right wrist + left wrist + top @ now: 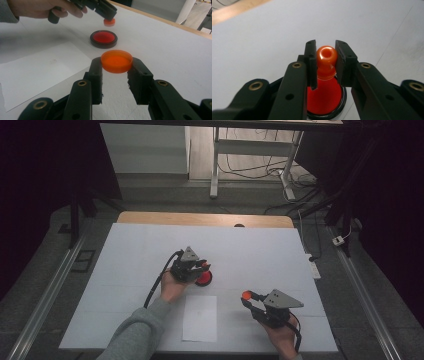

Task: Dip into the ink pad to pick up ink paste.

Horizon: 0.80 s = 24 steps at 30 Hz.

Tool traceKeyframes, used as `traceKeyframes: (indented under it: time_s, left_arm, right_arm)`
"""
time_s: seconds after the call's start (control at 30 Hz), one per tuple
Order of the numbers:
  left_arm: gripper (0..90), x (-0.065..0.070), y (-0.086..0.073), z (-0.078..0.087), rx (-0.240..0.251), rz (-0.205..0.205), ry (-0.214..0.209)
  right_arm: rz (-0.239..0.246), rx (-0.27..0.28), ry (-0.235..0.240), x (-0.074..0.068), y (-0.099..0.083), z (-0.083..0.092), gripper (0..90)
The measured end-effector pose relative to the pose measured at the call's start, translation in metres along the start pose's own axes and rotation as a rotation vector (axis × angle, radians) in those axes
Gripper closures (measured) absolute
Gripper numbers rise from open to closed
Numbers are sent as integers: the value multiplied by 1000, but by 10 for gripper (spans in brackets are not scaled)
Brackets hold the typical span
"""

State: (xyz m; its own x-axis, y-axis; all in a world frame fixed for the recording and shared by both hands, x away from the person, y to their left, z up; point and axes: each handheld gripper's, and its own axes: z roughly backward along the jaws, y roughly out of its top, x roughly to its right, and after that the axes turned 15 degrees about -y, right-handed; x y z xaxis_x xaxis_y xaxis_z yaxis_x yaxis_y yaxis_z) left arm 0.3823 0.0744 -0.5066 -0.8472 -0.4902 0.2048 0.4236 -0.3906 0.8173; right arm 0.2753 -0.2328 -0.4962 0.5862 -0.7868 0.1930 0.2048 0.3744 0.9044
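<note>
My left gripper is shut on a small orange stamp by its round knob. It holds the stamp just above a round black ink pad with a red face, near the table's middle. In the right gripper view the stamp's orange base hangs a little above and behind the ink pad, apart from it. My right gripper is shut on a flat orange round lid, held off the table to the right of the pad.
A white sheet of paper lies near the front edge between the two hands. The table has a white top with a wooden strip at its far edge. Desk legs and cables stand on the floor beyond.
</note>
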Motion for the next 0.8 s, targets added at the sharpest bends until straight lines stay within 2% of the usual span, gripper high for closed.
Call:
traceKeyframes:
  time_s: [0.17, 0.4, 0.5, 0.6, 0.8]
  left_arm:
    - [732, -4, -9, -6, -21, 19, 0]
    - [732, -5, -16, -10, -38, 25, -6]
    - [732, -8, -20, -10, -17, 41, -18]
    - [732, -8, -23, -9, -6, 29, -24]
    - [733, -8, -24, -9, 4, 41, -25]
  right_arm:
    - [-1, -2, 1, 1, -1, -1, 647]
    - [5, -5, 1, 0, -1, -1, 647]
    - [1, -8, 2, 0, -1, -1, 647]
    - [1, -9, 1, 0, -1, -1, 647]
    - [5, -9, 2, 0, -1, -1, 647]
